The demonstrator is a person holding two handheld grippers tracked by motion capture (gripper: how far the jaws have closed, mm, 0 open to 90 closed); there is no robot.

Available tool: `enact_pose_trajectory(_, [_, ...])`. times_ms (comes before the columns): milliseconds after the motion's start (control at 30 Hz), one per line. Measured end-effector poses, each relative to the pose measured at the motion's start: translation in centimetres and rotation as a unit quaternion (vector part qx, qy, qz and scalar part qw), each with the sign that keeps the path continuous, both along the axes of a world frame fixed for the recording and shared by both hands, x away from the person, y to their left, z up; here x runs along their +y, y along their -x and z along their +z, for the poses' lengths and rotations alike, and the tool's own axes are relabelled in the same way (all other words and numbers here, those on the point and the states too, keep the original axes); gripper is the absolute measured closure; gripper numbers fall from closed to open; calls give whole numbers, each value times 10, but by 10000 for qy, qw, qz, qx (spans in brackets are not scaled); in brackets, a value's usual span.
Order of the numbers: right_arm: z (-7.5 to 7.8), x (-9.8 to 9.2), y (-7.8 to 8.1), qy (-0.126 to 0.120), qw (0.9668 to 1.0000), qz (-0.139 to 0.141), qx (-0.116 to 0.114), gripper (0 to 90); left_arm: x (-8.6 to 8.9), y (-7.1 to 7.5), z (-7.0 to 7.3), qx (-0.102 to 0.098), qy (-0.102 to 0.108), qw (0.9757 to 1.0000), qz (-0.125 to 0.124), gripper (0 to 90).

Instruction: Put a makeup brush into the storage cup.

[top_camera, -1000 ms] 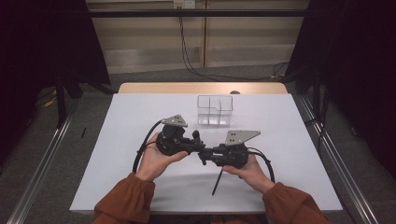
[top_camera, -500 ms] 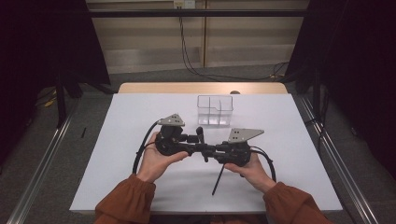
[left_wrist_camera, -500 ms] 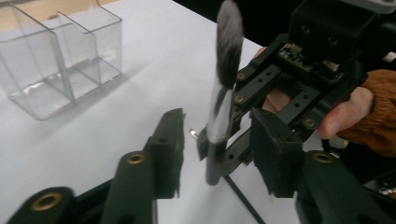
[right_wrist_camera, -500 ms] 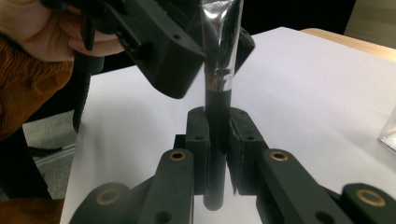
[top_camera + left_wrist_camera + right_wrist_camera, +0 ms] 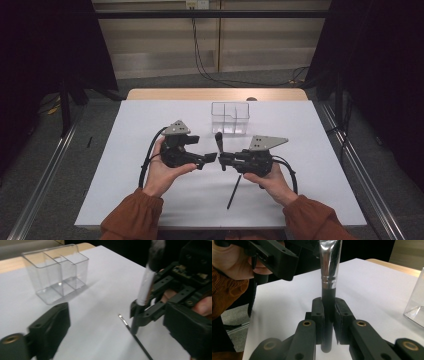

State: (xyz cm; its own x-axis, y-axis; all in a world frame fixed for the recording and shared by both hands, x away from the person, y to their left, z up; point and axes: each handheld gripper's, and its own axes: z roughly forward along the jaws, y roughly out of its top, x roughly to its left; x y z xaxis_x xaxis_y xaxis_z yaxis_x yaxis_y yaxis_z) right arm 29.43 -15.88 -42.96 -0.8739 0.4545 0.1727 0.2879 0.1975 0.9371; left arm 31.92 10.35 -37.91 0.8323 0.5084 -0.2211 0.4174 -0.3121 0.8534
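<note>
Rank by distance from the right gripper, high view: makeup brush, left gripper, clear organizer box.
1. makeup brush: clamped upright in the right gripper.
2. left gripper: just left, jaws just opened, nothing between them.
3. clear organizer box: behind, toward the far edge.

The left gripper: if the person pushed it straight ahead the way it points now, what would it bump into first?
Most likely the makeup brush that the right gripper holds upright, and that gripper's fingertips. The left gripper, jaws just opened and empty, points at them across a small gap. Depth is hard to judge.

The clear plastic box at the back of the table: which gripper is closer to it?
Right, narrowly. The right gripper, clamping an upright brush, sits just before the clear box; the left gripper, jaws just opened, lies farther left.
</note>
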Motion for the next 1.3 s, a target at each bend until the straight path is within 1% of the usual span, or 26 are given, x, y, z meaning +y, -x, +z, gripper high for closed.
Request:
enact_pose_trajectory(33, [1,-1,0,14,10000,-10,-6,802,2,0,0,-28,-6,10000,6,51])
enact_pose_trajectory(67, [1,-2,0,10,10000,-25,-15,802,4,0,-1,-27,15,10000,29,50])
enact_pose_trajectory(100, [1,-3,0,5,10000,-43,-22,802,7,0,-2,-69,23,10000,45,46])
enact_pose_trajectory(167, [1,-5,0,-1,10000,-89,-13,802,10,2,-4,-248,-102,9996,50,27])
enact_pose_trajectory(200, [1,-7,0,-3,9999,-100,-23,802,13,3,-5,-294,-162,9994,79,27])
enact_pose_trajectory(267, [2,-9,0,2,9999,-140,-28,802,16,4,-8,-213,-192,9995,133,27])
enact_pose_trajectory(300, [2,-10,-1,-4,9999,-160,-27,802,18,4,-10,-169,-234,9995,122,27])
enact_pose_trajectory(333, [3,-11,-1,2,9998,-183,-37,802,20,4,-11,-158,-241,9995,100,27])
enact_pose_trajectory(400, [3,-12,-1,-8,9998,-218,-44,802,25,5,-13,-184,-307,9992,185,27])
enact_pose_trajectory(467, [3,-14,0,5,9997,-236,-51,802,30,6,-14,-163,-243,9993,220,27])
enact_pose_trajectory(500, [3,-14,0,10,9997,-249,-52,802,33,6,-15,-214,-243,9991,267,27])
enact_pose_trajectory(533, [3,-15,0,8,9996,-265,-63,802,35,6,-16,-213,-225,9990,314,27])
enact_pose_trajectory(600, [4,-17,0,4,9995,-295,-65,802,43,6,-17,-239,-126,9987,425,27])
enact_pose_trajectory(733, [6,-21,0,29,9993,-367,-117,802,55,8,-17,-374,-74,9972,636,28])
enact_pose_trajectory(800, [7,-24,0,-6,9991,-414,-122,802,61,11,-17,-465,-73,9958,781,27])
enact_pose_trajectory(833, [8,-26,0,17,9988,-466,-141,802,63,12,-18,-471,-49,9955,821,26])
enact_pose_trajectory(900, [9,-29,-1,9,9985,-516,-156,802,70,15,-20,-444,-64,9957,809,26])
enact_pose_trajectory(1000, [10,-33,-3,82,9979,-617,-195,802,78,18,-23,-469,-86,9948,901,24])
enact_pose_trajectory(1033, [11,-34,-4,98,9975,-669,-192,802,81,19,-23,-476,-55,9942,965,24])
enact_pose_trajectory(1100, [12,-37,-5,96,9967,-776,-198,802,87,18,-22,-409,142,9938,1028,23])
enact_pose_trajectory(1233, [14,-40,-9,118,9958,-875,-233,802,96,19,-20,-495,186,9917,1170,23])
enact_pose_trajectory(1300, [14,-41,-10,126,9955,-910,-239,802,101,20,-21,-514,200,9912,1205,23])
